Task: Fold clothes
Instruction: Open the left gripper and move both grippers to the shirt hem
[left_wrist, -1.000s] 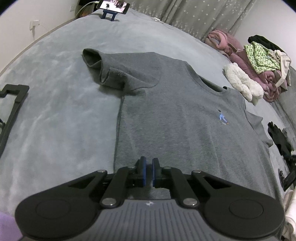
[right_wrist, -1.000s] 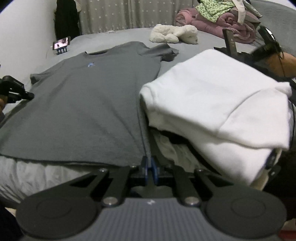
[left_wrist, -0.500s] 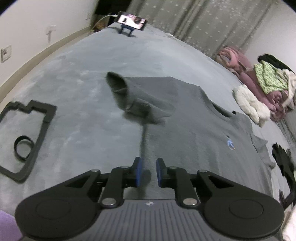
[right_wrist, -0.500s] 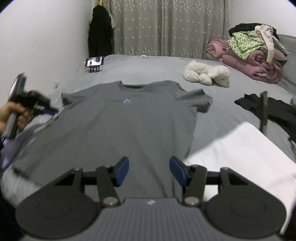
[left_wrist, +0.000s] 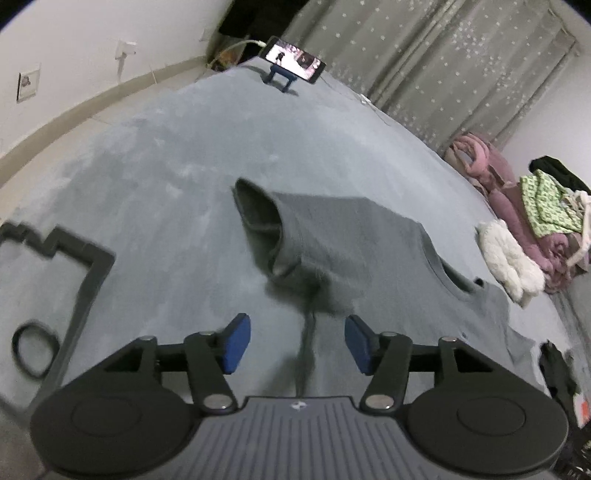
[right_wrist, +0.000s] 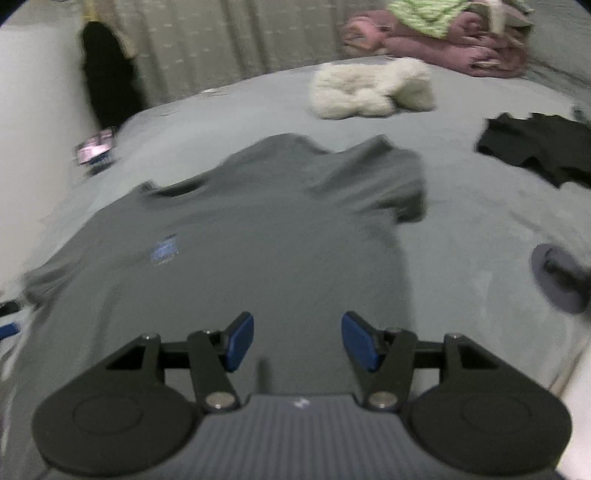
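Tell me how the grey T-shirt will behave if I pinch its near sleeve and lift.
The grey T-shirt lies spread on the bed and its near sleeve is already crumpled, so it will probably droop rather than hold shape. It looks like thin knit, likely light. Dragged, it may bunch on the fuzzy cover.

A wide bed (left_wrist: 184, 155) with a grey cover carries everything. A grey T-shirt (right_wrist: 258, 236) lies spread flat on it, one sleeve (left_wrist: 266, 229) folded inward. Near the far edge stand a phone on a small stand (left_wrist: 293, 61), a fluffy white garment (right_wrist: 369, 92) and a pile of pink blankets (right_wrist: 424, 44). A black garment (right_wrist: 543, 147) lies to the right, a black frame (left_wrist: 74, 258) to the left.
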